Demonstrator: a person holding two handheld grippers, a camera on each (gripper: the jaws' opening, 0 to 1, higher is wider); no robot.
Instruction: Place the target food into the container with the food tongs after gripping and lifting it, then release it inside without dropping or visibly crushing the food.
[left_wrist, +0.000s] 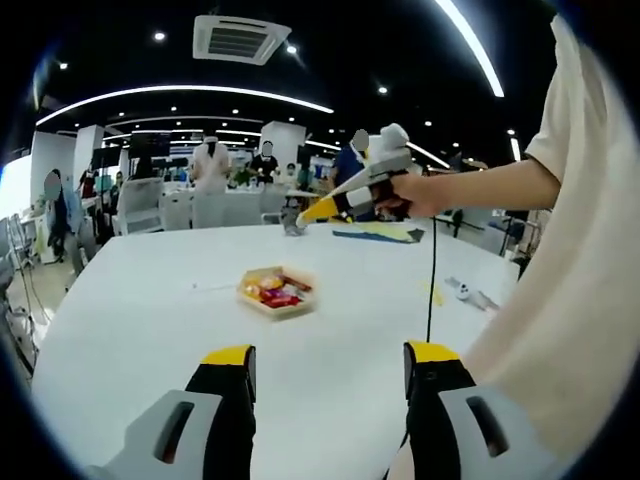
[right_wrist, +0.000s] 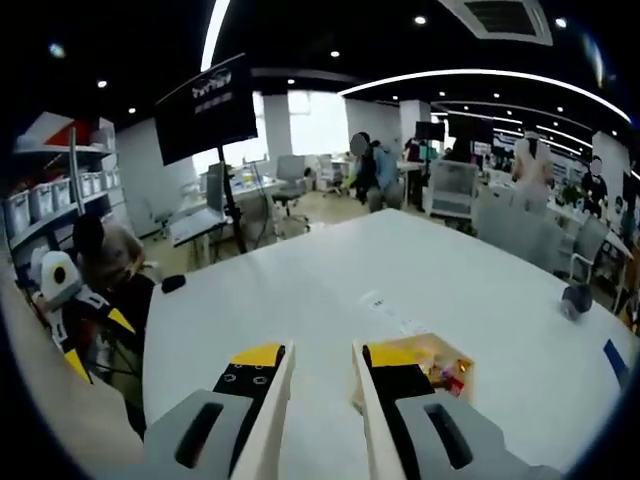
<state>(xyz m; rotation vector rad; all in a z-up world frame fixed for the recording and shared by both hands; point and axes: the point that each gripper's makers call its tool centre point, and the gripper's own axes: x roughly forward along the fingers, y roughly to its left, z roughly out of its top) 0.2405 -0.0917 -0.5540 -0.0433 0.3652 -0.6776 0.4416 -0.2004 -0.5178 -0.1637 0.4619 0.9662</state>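
A shallow yellow-rimmed container (left_wrist: 275, 291) sits on the white table (left_wrist: 150, 320), holding red and yellow food pieces (left_wrist: 272, 292). My left gripper (left_wrist: 330, 365) is open and empty, low over the table's near side, well short of the container. My right gripper (left_wrist: 345, 200) hangs above the far side in a person's hand, pointing left. In the right gripper view, my right gripper (right_wrist: 318, 360) is shut on pale food tongs (right_wrist: 275, 420), whose two arms run along its jaws with a gap between them. The container (right_wrist: 445, 362) lies just right of them, partly hidden. The left gripper (right_wrist: 100, 343) appears at the left edge.
A blue and yellow sheet (left_wrist: 382, 232), a hanging black cable (left_wrist: 432, 280) and a small white object (left_wrist: 466, 292) lie on the table's right side. A dark round object (right_wrist: 575, 298) and small paper labels (right_wrist: 375, 300) rest farther off. Chairs and people stand beyond the table.
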